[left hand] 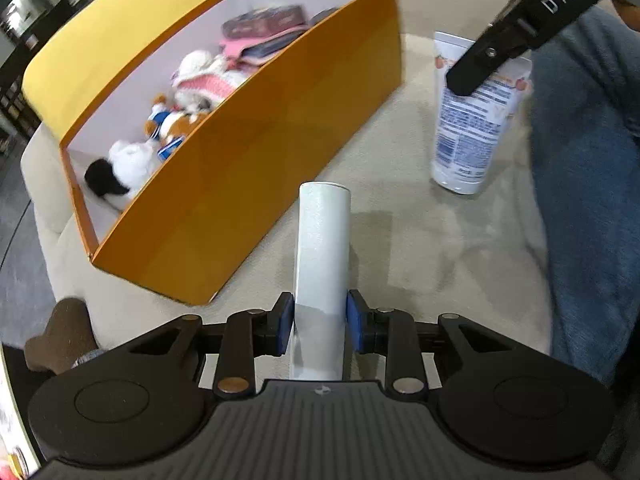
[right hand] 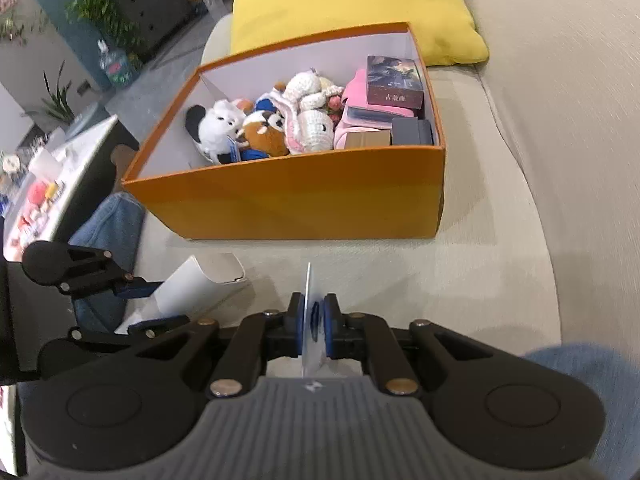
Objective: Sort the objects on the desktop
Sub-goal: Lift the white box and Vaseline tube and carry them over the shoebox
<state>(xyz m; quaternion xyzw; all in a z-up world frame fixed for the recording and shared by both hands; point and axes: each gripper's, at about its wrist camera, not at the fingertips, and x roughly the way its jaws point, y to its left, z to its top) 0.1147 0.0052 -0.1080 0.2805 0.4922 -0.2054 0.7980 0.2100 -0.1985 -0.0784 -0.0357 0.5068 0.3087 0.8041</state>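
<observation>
While the left gripper has its fingers clamped on a white tube near its lower end, held over the beige sofa cushion beside the orange box, the right gripper pinches the flat crimped end of a lotion tube. Both look light, smooth and squeezable; grip mid-body. Only the right wrist view shows the box contents fully: plush toys, book.

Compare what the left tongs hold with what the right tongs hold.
The left tongs clamp a plain white cylindrical tube, round and thick; the right tongs pinch a printed white squeeze tube by its thin flat crimped end. The plain tube spreads its pads wider. Both are white and gripped.
</observation>
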